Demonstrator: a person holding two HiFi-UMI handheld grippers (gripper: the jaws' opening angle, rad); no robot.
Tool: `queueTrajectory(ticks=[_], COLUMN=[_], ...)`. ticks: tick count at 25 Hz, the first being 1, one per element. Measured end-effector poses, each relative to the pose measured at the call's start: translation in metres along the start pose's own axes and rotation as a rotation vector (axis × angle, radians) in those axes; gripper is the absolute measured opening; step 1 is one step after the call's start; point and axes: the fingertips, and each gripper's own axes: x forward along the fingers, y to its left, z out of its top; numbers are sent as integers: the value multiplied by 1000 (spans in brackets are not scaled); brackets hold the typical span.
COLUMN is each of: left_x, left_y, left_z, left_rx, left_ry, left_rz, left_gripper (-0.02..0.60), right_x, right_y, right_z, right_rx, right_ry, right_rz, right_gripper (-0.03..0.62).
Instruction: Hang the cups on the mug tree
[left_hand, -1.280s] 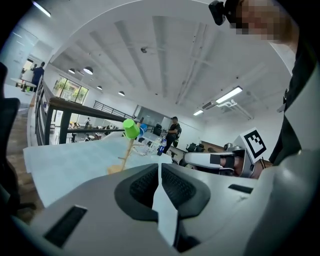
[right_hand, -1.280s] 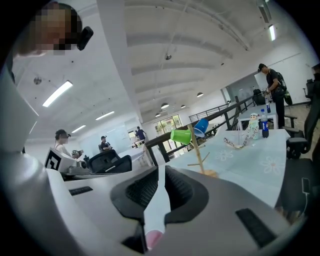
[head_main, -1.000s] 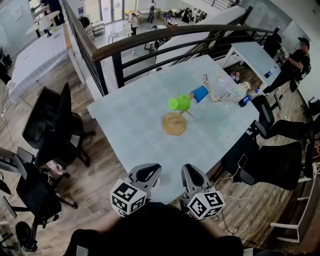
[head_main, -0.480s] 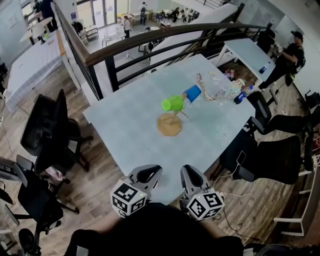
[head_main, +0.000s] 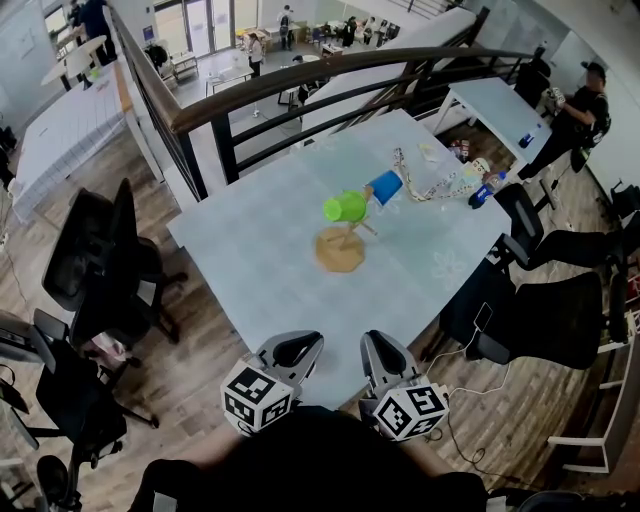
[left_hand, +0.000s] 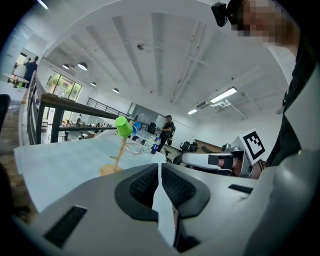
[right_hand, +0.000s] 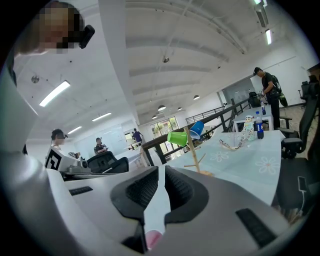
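– Table (head_main: 250, 265) fills mid frame. Where r the cups?
– Green cup (head_main: 345, 207) & blue cup (head_main: 385, 186) hang on mug tree (head_main: 341, 250), centre. Your left gripper (head_main: 297, 345) & right gripper (head_main: 381, 347), bottom centre: both pinched closed, empty.

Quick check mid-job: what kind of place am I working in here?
Probably an open-plan office or lab, up on a mezzanine. A black office chair stands by the pale blue table. A dark railing runs behind it, and beyond that a lower floor with more tables and people is visible.
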Motion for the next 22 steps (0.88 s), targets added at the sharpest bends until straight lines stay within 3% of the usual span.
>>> queueTrajectory(ticks=[22], left_x=[-3], left_y=[-4], left_z=[1], left_rx=[12], left_ry=[2], left_rz=[-5], left_gripper=[32], right_x=[-3], right_y=[-1], right_z=[4], right_rx=[4], right_ry=[-11], right_rz=[0], right_gripper=[61])
